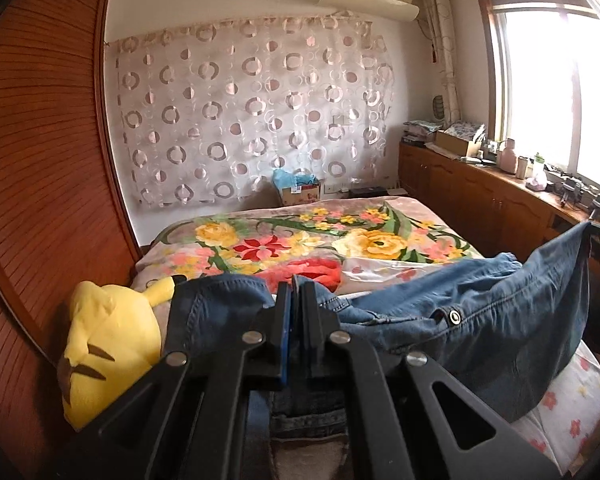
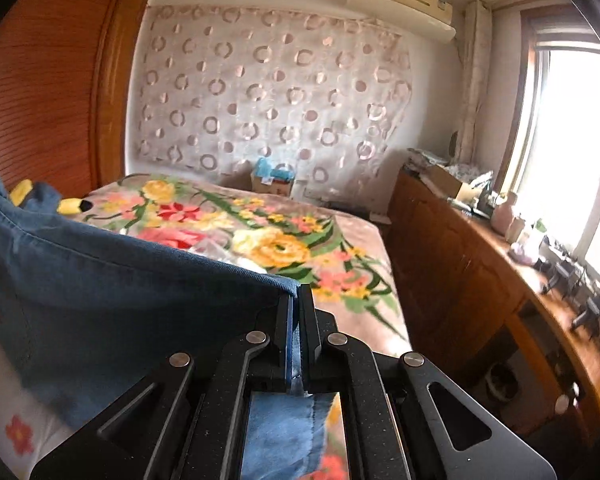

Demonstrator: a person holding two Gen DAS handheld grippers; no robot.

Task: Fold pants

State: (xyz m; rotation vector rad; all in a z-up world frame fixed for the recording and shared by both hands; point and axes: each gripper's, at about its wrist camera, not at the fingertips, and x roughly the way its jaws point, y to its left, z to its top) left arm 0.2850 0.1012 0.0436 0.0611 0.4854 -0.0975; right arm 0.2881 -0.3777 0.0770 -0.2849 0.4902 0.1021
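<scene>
- Blue denim is what you hold: the pants [image 1: 500,320] hang stretched between your two grippers above the bed [image 1: 300,236], sagging in the middle onto the flowered blanket [image 2: 284,248].
- A cardboard box [image 1: 300,192] stands on the floor at the far end of the bed with something light blue sticking out of its top; the printing on its side is too small to read.
- Your left gripper [image 1: 291,300] has its jaws closed tight on a denim edge, just beside a yellow plush toy [image 1: 108,344].
- Your right gripper [image 2: 296,312] points level toward the far wall, its jaws pinched on a corner of the pants, with cloth trailing down between the fingers [image 2: 308,320].
</scene>
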